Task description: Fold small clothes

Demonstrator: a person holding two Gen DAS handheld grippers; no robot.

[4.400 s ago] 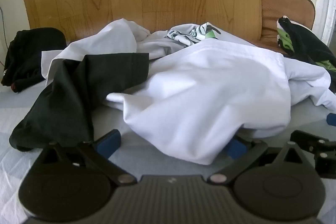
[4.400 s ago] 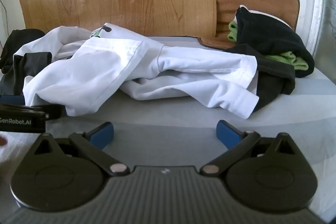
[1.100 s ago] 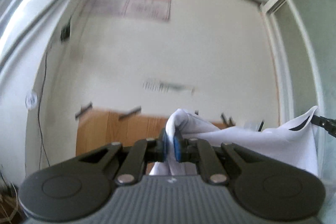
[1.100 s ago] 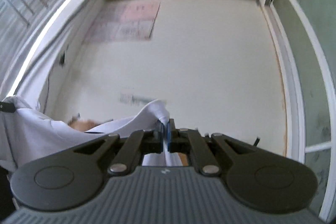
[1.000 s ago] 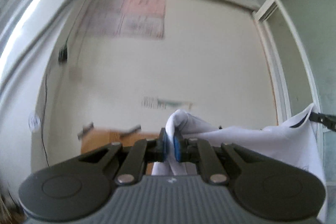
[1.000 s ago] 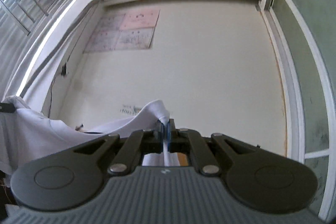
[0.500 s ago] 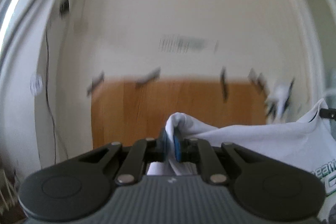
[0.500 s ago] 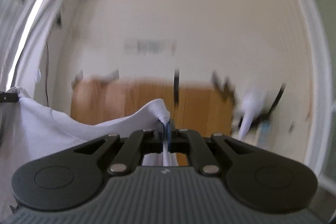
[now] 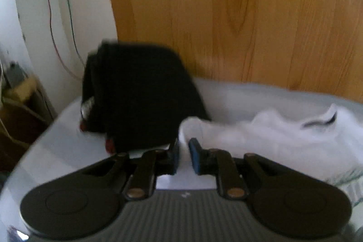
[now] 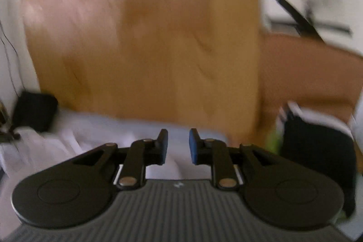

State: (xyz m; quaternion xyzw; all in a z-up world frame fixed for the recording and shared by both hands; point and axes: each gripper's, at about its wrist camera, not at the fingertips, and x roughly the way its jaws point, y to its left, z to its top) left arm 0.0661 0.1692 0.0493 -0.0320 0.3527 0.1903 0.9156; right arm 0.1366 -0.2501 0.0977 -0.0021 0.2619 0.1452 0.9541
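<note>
White shirt (image 9: 283, 135) lies spread and rumpled on the pale grey bed (image 9: 68, 142), stretching from the middle of the left wrist view out to its right edge, with a dark-trimmed collar opening raised near its far end; in the right wrist view the same cloth (image 10: 56, 146) lies low at the left, blurred. Behind it a wooden headboard (image 9: 238, 15) stands upright against the wall. A black folded garment (image 9: 140, 94) sits at the far left corner of the bed, touching the shirt's near left edge. Another dark pile of clothes (image 10: 317, 151), with green and white showing, sits at the right in the right wrist view. The left gripper (image 9: 183, 154) has just been opening its jaws and now shows a narrow gap, the shirt's edge just beyond the blue pads, not pinched. The right gripper (image 10: 178, 146) has also just been opening, its jaws parted wider with nothing between them.
</note>
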